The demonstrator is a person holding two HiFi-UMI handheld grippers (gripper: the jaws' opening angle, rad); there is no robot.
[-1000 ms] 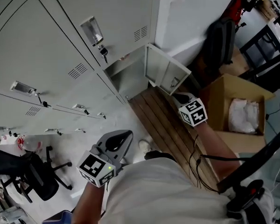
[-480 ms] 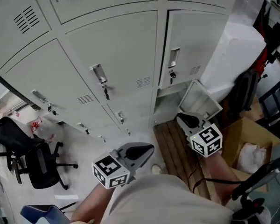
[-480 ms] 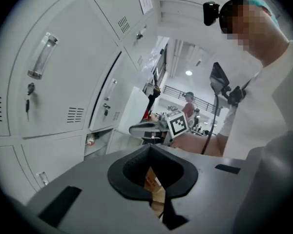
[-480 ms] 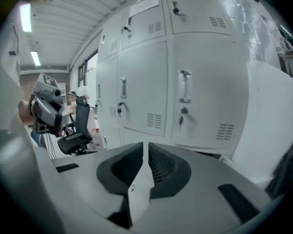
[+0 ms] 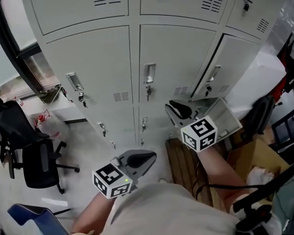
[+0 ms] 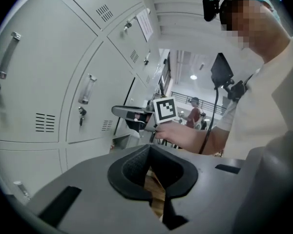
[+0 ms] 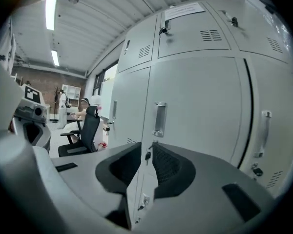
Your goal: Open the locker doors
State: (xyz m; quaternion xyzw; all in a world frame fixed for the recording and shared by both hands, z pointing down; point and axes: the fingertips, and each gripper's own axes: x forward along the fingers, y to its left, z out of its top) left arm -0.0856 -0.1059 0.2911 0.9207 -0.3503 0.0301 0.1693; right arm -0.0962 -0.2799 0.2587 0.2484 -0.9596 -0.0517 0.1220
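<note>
Grey steel lockers (image 5: pixel 132 48) fill the upper half of the head view, a bank of several columns standing on a pale floor. An office chair (image 5: pixel 32 155) sits at the lower left and a cardboard box (image 5: pixel 255 155) at the lower right. A slatted wooden platform (image 5: pixel 181 165) lies in front of the right-hand columns.

The middle-row doors are tall, plain panels whose long axis runs up and down, and all of them look closed. One small bottom-row door (image 5: pixel 220 119), right of centre, stands swung outward over the platform, with its inner face turned up toward the camera.

The right gripper (image 5: pixel 172 107) is just right of frame centre and points at the centre door of the middle row. Its own view shows the jaws only a narrow slit apart, with nothing between them. The left gripper (image 5: pixel 149 156) is at lower centre, well apart from the lockers. Its jaw tips meet and it holds nothing.

Each middle-row door has a bright upright metal handle. The centre door's handle (image 5: pixel 149 74) sits above the right gripper's jaws, apart from them. A key (image 5: pixel 148 89) hangs in the lock under that handle, and a small block of vent slots (image 5: pixel 121 97) is cut into the door to its left.
</note>
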